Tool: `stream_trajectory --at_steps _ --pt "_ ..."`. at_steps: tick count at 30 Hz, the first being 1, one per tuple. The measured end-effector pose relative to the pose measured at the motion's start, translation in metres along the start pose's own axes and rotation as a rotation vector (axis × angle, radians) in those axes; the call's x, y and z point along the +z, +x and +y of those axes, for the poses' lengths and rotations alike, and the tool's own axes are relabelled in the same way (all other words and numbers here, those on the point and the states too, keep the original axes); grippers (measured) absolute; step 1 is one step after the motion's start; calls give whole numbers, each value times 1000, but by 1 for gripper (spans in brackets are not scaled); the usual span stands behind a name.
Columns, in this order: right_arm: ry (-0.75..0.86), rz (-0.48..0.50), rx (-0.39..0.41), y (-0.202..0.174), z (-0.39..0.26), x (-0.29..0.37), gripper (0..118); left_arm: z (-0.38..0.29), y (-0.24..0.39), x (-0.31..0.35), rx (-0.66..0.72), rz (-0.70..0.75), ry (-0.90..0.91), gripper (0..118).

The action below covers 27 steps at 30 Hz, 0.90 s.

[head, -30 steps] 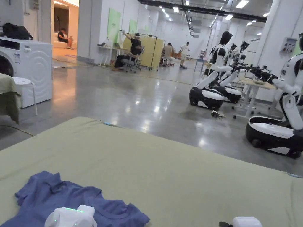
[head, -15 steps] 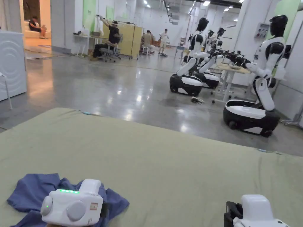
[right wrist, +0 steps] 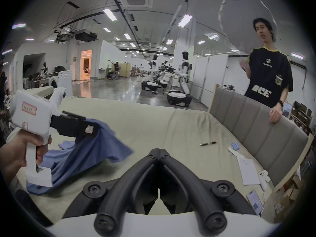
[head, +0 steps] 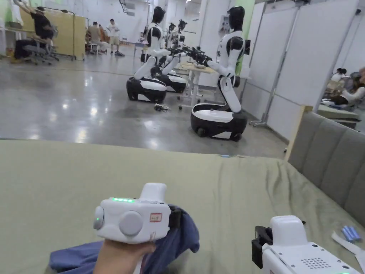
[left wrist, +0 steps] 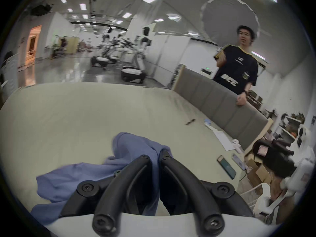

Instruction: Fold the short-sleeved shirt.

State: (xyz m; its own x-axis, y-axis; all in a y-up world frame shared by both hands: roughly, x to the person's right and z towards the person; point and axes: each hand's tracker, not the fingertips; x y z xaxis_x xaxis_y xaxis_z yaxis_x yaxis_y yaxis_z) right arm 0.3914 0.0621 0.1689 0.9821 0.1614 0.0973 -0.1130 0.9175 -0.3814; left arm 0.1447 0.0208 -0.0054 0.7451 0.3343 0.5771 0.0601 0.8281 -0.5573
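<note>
- The left gripper is clenched on the blue shirt: in the left gripper view a fold of cloth runs up between the two black jaws, and both jaws press on it.
- From those jaw tips the shirt bunches upward toward 11 o'clock, while the bulk of it trails down toward 8 o'clock onto the green bed cover.
- In the right gripper view the left gripper sits at 9 o'clock, held by the person's hand; the shirt hangs from its tip as a lifted peak, draping toward 5 o'clock with its lower edge resting on the cover.
- In the head view the left gripper's white body is at 7 o'clock, with the shirt showing just to its right and beneath it.
- The right gripper holds nothing; its jaws meet tip to tip above bare cover, apart from the shirt, which lies toward its 9 o'clock.
- A black pen lies on the cover at about 2 o'clock from the right gripper's tips.
- A grey padded headboard borders the bed on the right, and a person rests a hand on its top edge.
</note>
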Motion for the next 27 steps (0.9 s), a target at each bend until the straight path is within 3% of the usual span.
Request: stream_trajectory --at_steps 5,10,13,15,16,17,18,22,24,25,26,27 --pt "-39 -61 -15 41 -19 -9 0 5 65 -81 -42 -37 -144 6" --pt "-69 -76 -51 65 -41 -22 0 -62 62 -162 9 91 -419 6" --pt "-82 -77 -60 69 -48 -30 0 -84 55 -175 100 50 -408 6" --pt "-85 -63 -72 66 -48 -33 0 -81 60 -167 64 55 -328 9" --pt "-85 -55 -75 64 -48 -33 0 -76 64 -159 43 44 -281 30" --pt "-84 -48 -74 60 -47 -33 0 -67 63 -145 7 52 -237 61" --pt "-81 -43 -72 54 -45 -31 0 -61 68 -130 -14 17 -183 85" --pt "-62 8 -69 26 -45 -21 0 -48 68 -43 -47 31 -18 86" --pt "-63 36 -74 5 -49 -17 0 -53 59 8 -106 97 4 81" --pt "-63 50 -82 -2 -50 -16 0 -53 52 37 -120 125 5 27" --pt "-66 86 -98 -14 -52 -14 0 -57 42 64 -144 172 3 3" --pt "-65 114 -104 -24 -55 -12 0 -62 31 90 -115 275 -9 3"
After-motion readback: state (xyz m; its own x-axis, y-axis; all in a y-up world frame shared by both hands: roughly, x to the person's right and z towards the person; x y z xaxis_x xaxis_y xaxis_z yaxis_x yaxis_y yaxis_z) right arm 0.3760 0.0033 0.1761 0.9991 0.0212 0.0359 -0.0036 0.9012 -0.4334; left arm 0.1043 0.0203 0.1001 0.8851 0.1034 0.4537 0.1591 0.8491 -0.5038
